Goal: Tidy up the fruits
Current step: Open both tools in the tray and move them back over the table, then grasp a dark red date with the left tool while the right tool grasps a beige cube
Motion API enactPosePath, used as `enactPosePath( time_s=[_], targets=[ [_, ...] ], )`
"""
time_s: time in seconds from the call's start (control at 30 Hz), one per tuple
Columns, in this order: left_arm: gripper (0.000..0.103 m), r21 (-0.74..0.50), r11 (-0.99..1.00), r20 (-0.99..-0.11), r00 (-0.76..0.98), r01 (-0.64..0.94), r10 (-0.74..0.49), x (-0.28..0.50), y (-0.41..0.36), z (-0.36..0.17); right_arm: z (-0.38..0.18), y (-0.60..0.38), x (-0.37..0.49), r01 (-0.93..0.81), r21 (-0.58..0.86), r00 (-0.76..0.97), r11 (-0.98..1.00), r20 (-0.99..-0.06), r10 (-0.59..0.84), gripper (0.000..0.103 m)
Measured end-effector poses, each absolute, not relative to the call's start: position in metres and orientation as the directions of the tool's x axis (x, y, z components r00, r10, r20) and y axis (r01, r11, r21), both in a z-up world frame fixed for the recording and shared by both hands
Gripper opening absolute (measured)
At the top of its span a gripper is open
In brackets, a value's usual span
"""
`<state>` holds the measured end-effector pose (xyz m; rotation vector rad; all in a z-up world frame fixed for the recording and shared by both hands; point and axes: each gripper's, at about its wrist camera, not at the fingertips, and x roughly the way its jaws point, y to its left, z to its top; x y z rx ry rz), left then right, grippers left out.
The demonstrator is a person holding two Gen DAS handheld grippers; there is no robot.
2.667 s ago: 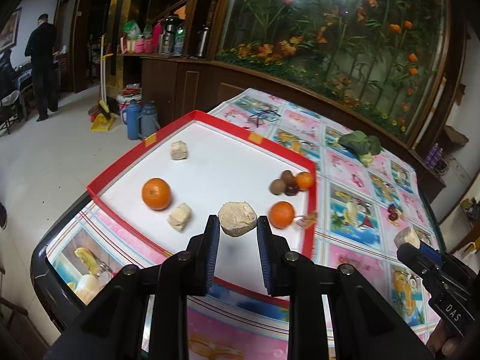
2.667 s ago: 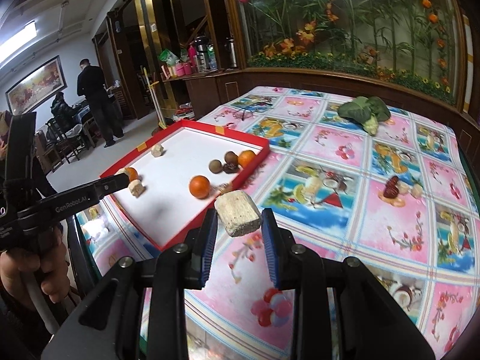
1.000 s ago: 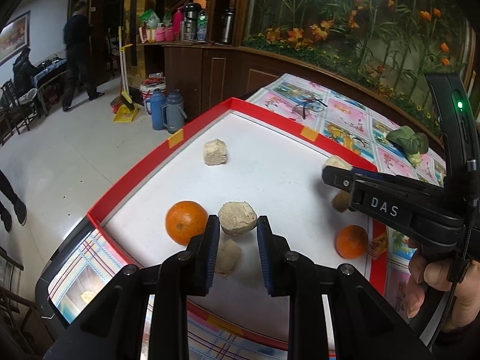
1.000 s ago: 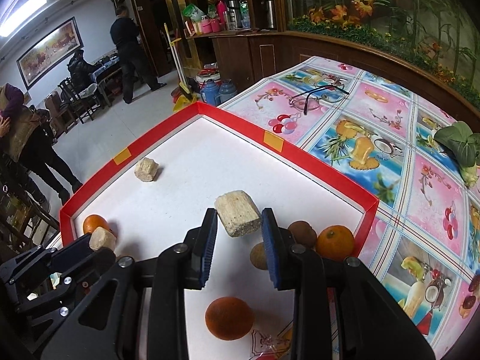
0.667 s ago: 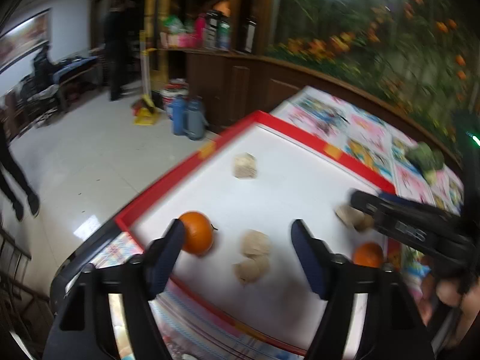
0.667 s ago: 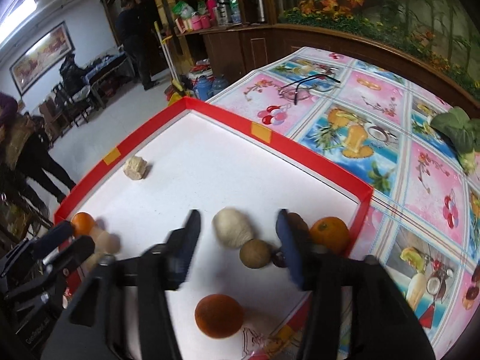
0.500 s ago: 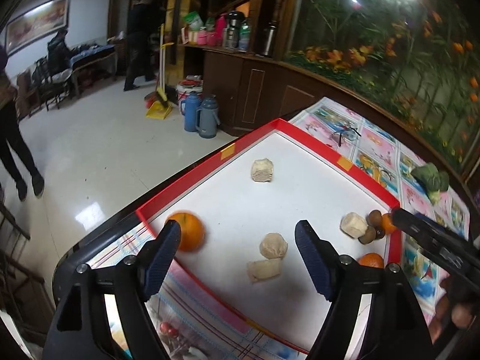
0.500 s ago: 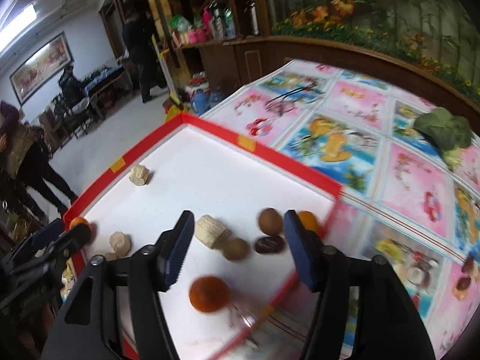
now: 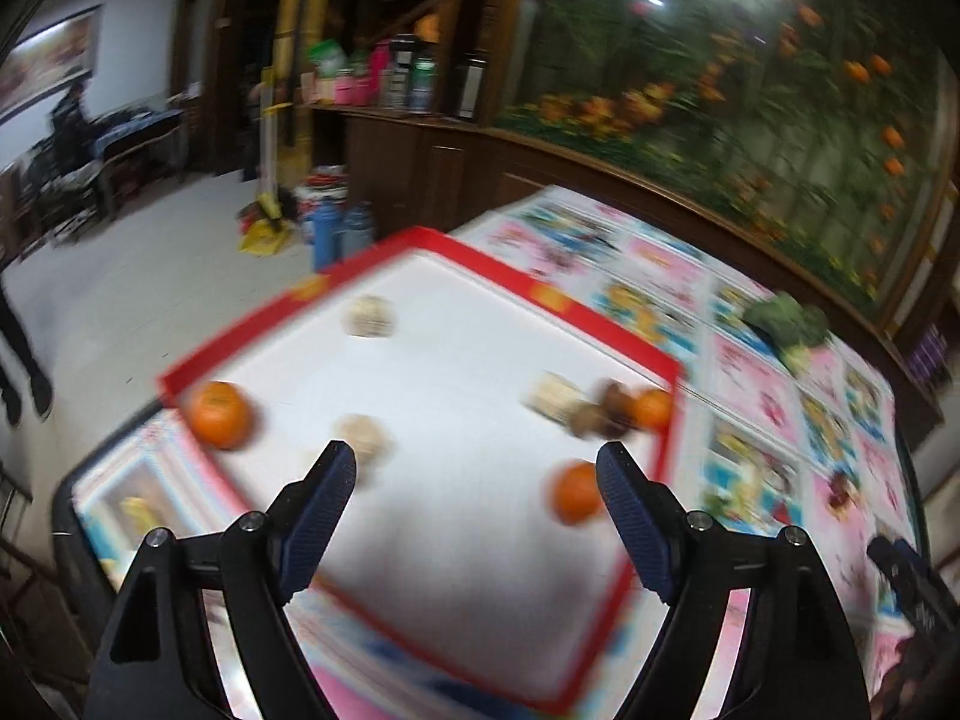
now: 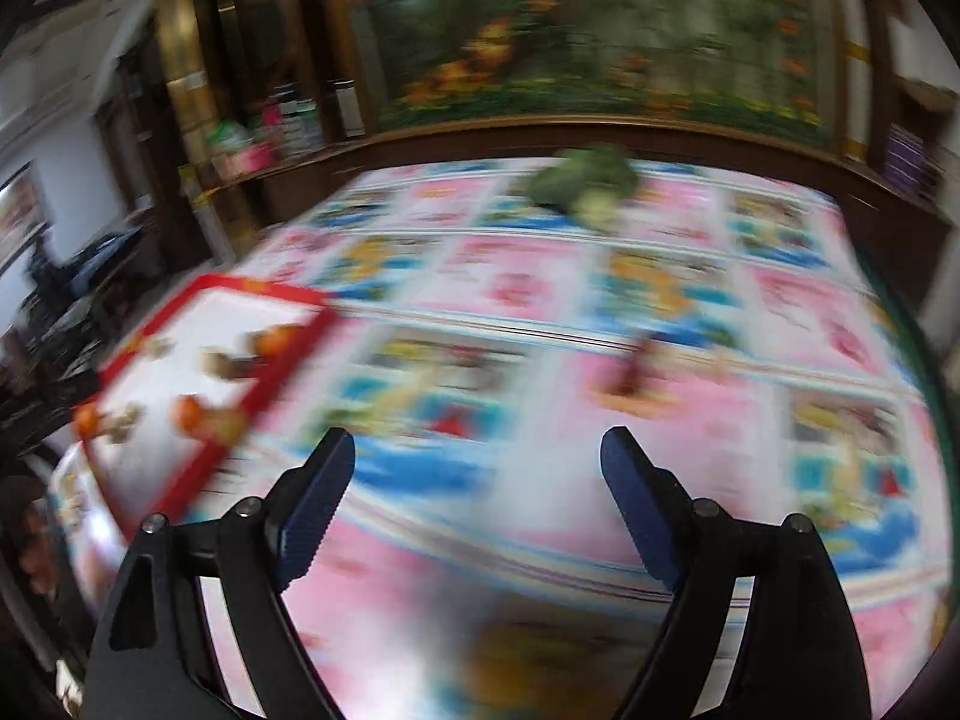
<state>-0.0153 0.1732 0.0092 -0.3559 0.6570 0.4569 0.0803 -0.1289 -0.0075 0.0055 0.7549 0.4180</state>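
Note:
A red-rimmed white tray holds several tan lumps, one just beyond my left fingertip. Also in it are a big orange at the left, another orange at the right front, and a small orange beside brown fruits. My left gripper hovers over the tray's near half, its jaws still opening with nothing between them. My right gripper is over the patterned tablecloth to the right of the tray, jaws opening and empty. Both views are motion-blurred.
A green leafy vegetable lies at the table's far side. A small dark fruit sits on the cloth ahead of my right gripper. A wooden counter and a flower mural run behind the table. People stand far off at the left.
Both grippers let go of their tan lumps in the tray and spread wide. The left one drew back. The right one swung right, off the tray and over the tablecloth.

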Motion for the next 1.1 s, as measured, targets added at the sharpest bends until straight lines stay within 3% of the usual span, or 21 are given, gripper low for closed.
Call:
enactPosePath(
  time_s=[0.1, 0.17, 0.27, 0.47, 0.5, 0.57, 0.77, 0.87, 0.9, 0.93, 0.97, 1.1],
  targets=[
    [0.082, -0.146, 0.898, -0.665, 0.713, -0.414, 0.221, 0.007, 0.131, 0.004, -0.019, -0.173, 0.105, -0.255, 0.124, 0.666, 0.959, -0.696, 0.267, 0.083],
    [0.082, -0.125, 0.929, -0.668, 0.722, -0.347, 0.18, 0.021, 0.105, 0.001, -0.028, -0.191, 0.126, -0.206, 0.085, 0.663, 0.975, -0.721, 0.203, 0.069],
    [0.082, -0.086, 0.964, -0.681, 0.721, -0.253, 0.128, 0.042, 0.067, -0.007, -0.04, -0.202, 0.153, -0.189, 0.071, 0.636, 0.979, -0.751, 0.178, 0.057],
    [0.082, -0.075, 0.989, -0.708, 0.705, -0.129, 0.038, 0.077, 0.012, -0.018, -0.046, -0.194, 0.197, -0.217, 0.057, 0.614, 0.974, -0.768, 0.182, 0.049],
    [0.082, -0.078, 0.991, -0.713, 0.701, -0.109, 0.021, 0.085, 0.002, -0.02, -0.048, -0.191, 0.204, -0.227, 0.054, 0.604, 0.972, -0.775, 0.184, 0.044],
    [0.082, -0.083, 0.993, -0.721, 0.693, -0.079, -0.006, 0.097, -0.015, -0.024, -0.051, -0.187, 0.21, -0.231, 0.026, 0.601, 0.973, -0.782, 0.164, 0.026],
    [0.081, -0.057, 0.998, -0.742, 0.668, 0.016, -0.053, 0.133, -0.067, -0.039, -0.051, -0.211, 0.202, -0.202, 0.059, 0.603, 0.978, -0.779, 0.171, 0.026],
    [0.07, -0.053, 0.998, -0.753, 0.655, 0.027, -0.057, 0.15, -0.078, -0.041, -0.05, -0.228, 0.194, -0.188, 0.092, 0.603, 0.978, -0.775, 0.189, 0.026],
    [0.057, -0.053, 0.998, -0.768, 0.638, 0.023, -0.056, 0.157, -0.08, -0.044, -0.05, -0.236, 0.19, -0.18, 0.108, 0.603, 0.978, -0.773, 0.197, 0.026],
    [0.051, -0.019, 1.0, -0.766, 0.642, 0.007, -0.019, 0.159, -0.082, -0.044, -0.05, -0.239, 0.188, -0.177, 0.117, 0.603, 0.977, -0.772, 0.202, 0.026],
    [0.024, -0.007, 1.0, -0.765, 0.644, 0.011, -0.013, 0.159, -0.084, -0.044, -0.05, -0.242, 0.186, -0.172, 0.123, 0.603, 0.977, -0.771, 0.204, 0.026],
    [0.025, -0.017, 0.999, -0.763, 0.645, 0.042, -0.04, 0.148, -0.079, -0.042, -0.049, -0.247, 0.176, -0.165, 0.128, 0.606, 0.978, -0.769, 0.203, 0.026]
  ],
)
